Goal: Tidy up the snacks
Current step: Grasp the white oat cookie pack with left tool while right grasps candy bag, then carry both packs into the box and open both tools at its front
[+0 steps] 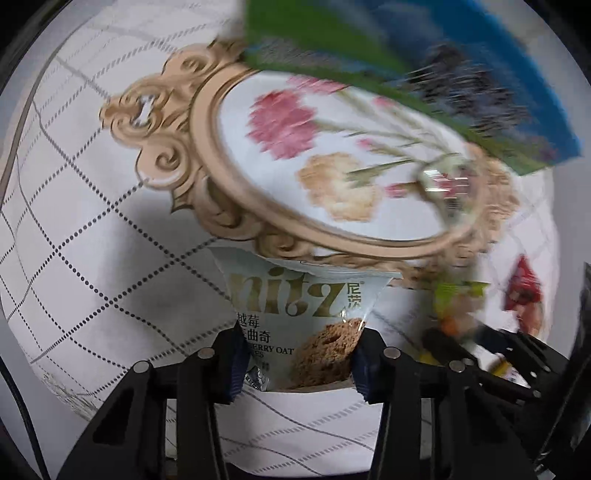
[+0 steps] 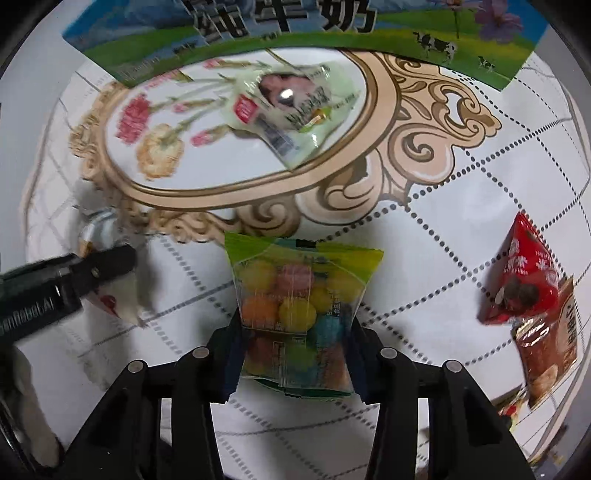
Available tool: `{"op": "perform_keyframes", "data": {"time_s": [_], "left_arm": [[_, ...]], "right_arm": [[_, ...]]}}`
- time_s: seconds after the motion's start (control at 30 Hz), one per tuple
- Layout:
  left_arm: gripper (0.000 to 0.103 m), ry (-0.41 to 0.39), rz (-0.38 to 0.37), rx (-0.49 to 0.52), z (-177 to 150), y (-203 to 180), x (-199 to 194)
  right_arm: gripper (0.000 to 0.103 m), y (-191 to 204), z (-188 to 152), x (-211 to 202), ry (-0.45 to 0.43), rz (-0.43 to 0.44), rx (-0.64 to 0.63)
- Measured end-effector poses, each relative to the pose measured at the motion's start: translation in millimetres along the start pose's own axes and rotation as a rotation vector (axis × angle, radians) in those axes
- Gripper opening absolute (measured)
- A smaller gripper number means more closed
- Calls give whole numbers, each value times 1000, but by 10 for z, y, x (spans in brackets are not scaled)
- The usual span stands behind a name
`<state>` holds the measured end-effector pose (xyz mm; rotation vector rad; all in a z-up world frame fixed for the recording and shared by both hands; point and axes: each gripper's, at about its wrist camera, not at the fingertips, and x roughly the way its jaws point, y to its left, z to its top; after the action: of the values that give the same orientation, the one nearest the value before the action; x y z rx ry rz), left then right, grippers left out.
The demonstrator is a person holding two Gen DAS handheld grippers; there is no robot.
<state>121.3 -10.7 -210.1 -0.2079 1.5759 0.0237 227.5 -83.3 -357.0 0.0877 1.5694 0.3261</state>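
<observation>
The left claw is clenched on a cookie packet, and the right claw is clenched on a candy bag. Both hang lifted over the desk, probably bound for the milk box behind. A green packet and a red packet lie loose on the cloth, unsorted.

printed tablecloth under pale green packet, red packets
</observation>
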Motion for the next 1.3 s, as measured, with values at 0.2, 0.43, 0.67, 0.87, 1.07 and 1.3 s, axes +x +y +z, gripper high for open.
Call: {"op": "perform_keyframes", "data": {"time_s": [0.2, 0.43, 0.67, 0.87, 1.07, 1.3], "left_arm": [[43, -106, -86, 23, 142, -306, -619], [43, -196, -120, 76, 1077, -223, -1275], [43, -126, -43, 102, 1985, -169, -1380], [43, 9, 0, 80, 2590, -72, -1004], [43, 102, 46, 81, 2744, -5, -713], [47, 183, 61, 79, 2702, 56, -410]], "right_arm": [[49, -109, 144, -653, -96, 84, 4], [49, 0, 691, -1469, -260, 204, 17], [49, 248, 1605, -1620, -336, 174, -28], [49, 351, 2120, -1399, -283, 154, -41], [50, 393, 2334, -1032, -217, 163, -40], [67, 426, 2416, -635, -81, 159, -32]]}}
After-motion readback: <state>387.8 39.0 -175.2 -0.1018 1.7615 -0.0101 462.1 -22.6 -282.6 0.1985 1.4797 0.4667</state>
